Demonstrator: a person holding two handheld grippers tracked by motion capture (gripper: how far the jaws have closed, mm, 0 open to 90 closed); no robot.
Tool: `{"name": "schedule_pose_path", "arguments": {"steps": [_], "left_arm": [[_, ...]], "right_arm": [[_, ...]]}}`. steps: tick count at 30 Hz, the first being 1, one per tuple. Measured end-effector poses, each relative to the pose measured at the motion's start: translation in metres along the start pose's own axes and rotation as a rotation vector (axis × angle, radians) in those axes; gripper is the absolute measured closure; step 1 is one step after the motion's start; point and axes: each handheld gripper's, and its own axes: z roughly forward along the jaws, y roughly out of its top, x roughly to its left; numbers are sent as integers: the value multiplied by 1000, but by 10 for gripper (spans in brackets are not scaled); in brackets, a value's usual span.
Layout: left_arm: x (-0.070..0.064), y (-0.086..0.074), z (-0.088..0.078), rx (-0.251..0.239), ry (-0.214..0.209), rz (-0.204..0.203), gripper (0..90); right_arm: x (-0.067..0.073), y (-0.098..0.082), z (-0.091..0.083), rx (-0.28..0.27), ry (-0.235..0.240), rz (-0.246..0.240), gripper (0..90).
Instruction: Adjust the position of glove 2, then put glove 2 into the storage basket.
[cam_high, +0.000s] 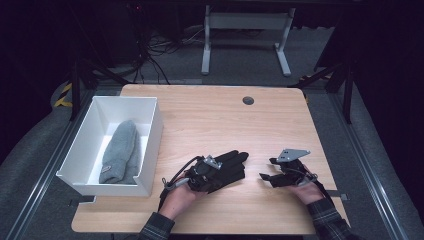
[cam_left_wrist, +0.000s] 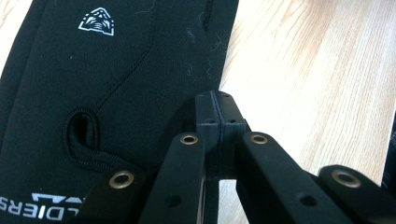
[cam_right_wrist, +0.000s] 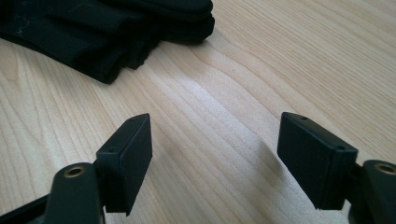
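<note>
1. Glove (cam_high: 227, 167), black, lies at lower centre of the high frame on the worktop (cam_high: 220, 120), right of the white box (cam_high: 150, 150) holding a grey beanie (cam_high: 121, 150).
2. Left tool (cam_left_wrist: 218, 109) rests over it with jaws fully together; whether cloth is pinched between them I cannot tell.
3. To move it well, I'd lift slowly so the fabric doesn't slip.
4. Right tool (cam_right_wrist: 215, 158) stands open and empty, lower right, near the glove's fingertips.
5. Writing: a white triangular logo (cam_left_wrist: 96, 21) and cut-off letters "DIERS" (cam_left_wrist: 39, 211).
</note>
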Motion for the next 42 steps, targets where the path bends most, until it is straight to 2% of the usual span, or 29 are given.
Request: {"name": "schedule_pose_path", "arguments": {"steps": [4,8,9,13,14,15,16,17,19,21,24,26,27,30,31,33,34,38,40,42], "left_arm": [[-2,3,-3,4,8,22,900],[-4,6,-11,-13,19,37,900],[-5,7,-13,-17,23,43,861],[-3,12,-19,-24,27,68,804],[-2,14,-21,-28,33,84,741],[0,18,-22,-25,58,116,590],[0,18,-22,-25,58,116,537],[2,20,-23,-17,68,132,537],[7,24,-22,-16,84,168,401],[10,25,-21,-13,100,179,303],[15,27,-15,22,131,223,153],[16,28,-12,35,135,237,138],[18,30,-6,61,138,249,81],[21,32,0,75,149,267,59],[22,33,5,93,165,273,49],[22,34,7,98,175,277,46],[24,34,12,118,179,270,35],[26,33,16,116,172,262,30],[29,31,17,116,148,240,34],[31,30,17,114,134,237,31]], "right_arm": [[1,-1,2,12,0,-8,251],[1,-1,4,13,5,-6,243],[0,-1,4,12,5,-5,233],[0,-2,5,7,11,-3,214],[0,-2,5,4,10,-2,209],[-1,-2,6,2,7,-2,191],[-1,-2,6,2,7,-2,191],[-1,-2,6,0,7,1,182],[-1,-3,7,-7,-1,3,156],[-2,-4,8,-22,-4,7,152],[-2,-4,9,-23,-4,8,151],[-2,-4,9,-22,-5,8,150],[-2,-4,8,-21,-7,10,149],[-2,-5,8,-21,-8,10,149],[-2,-5,8,-21,-8,10,149],[-2,-5,8,-22,-8,9,149],[-2,-5,8,-22,-7,10,149],[-2,-5,8,-22,-7,10,149],[-2,-5,8,-22,-7,10,149],[-2,-5,8,-22,-7,10,149]]}}
